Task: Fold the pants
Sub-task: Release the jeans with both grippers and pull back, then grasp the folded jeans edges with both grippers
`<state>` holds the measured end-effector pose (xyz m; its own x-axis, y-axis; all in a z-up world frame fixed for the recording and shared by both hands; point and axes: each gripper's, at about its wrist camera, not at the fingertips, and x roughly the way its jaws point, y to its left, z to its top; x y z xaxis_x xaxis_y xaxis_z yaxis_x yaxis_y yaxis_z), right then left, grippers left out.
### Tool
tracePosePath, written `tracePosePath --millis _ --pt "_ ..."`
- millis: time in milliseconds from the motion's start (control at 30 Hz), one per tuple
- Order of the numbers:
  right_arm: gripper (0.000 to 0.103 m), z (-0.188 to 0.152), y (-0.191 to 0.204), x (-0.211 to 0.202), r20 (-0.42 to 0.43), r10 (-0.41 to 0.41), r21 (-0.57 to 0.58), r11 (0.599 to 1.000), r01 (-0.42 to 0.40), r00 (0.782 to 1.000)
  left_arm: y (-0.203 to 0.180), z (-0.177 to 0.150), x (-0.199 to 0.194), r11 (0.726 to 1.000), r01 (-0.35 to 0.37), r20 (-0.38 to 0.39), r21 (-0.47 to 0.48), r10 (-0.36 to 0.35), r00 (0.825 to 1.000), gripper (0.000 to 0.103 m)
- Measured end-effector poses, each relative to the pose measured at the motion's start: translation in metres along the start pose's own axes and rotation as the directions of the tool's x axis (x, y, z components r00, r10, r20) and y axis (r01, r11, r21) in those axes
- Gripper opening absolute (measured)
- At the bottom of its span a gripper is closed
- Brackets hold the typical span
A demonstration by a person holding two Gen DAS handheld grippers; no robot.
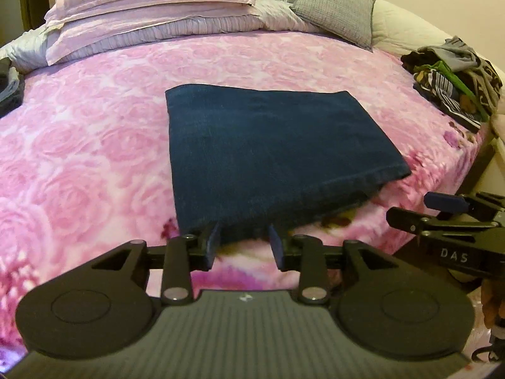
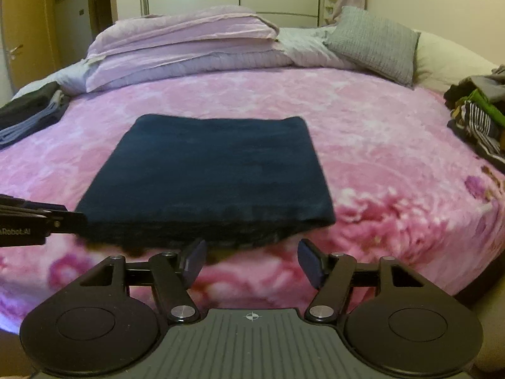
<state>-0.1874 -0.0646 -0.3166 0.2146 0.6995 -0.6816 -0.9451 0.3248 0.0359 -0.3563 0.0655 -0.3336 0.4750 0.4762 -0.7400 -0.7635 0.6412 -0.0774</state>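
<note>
Pants are lying as a flat dark-blue rectangle on the pink blanket, just ahead of both grippers. Left gripper is hovering at the near edge, fingers apart with the hem edge between them, pads not visibly pressing. Right gripper is standing spread wide, nothing between its fingers, near edge just beyond. Folding is looking essentially done; what is left, likely, is tidying or moving the bundle aside. Clothes heap is waiting far ahead, off right.
</note>
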Motion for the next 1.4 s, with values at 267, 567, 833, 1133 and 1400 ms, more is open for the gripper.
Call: tracePosePath --millis 267,567,833,1133,1400 --pt "0.062 -0.003 0.01 -0.04 0.024 0.021 0.035 0.999 -0.022 0.999 -0.008 -0.011 -0.041 1.0 -0.001 0.037 0.019 0.0 0.999 0.038" --pt "0.062 -0.008 0.017 -0.076 0.077 -0.001 0.037 0.999 -0.002 0.997 -0.012 -0.016 -0.068 0.999 0.029 0.092 0.036 -0.033 0.995 0.041" --pt "0.063 -0.011 0.003 -0.072 0.056 0.002 0.072 0.997 -0.006 0.998 -0.005 -0.015 -0.064 0.999 0.041 0.093 0.016 -0.043 0.995 0.044" --pt "0.062 -0.013 -0.041 -0.025 -0.038 0.069 0.212 0.975 -0.059 0.997 0.062 -0.005 -0.023 0.988 0.047 0.031 -0.146 -0.043 0.999 0.044" --pt "0.066 0.032 -0.131 0.024 0.072 0.217 0.504 0.834 -0.223 0.974 0.118 0.031 0.043 0.928 0.16 -0.018 -0.336 -0.176 0.984 0.053"
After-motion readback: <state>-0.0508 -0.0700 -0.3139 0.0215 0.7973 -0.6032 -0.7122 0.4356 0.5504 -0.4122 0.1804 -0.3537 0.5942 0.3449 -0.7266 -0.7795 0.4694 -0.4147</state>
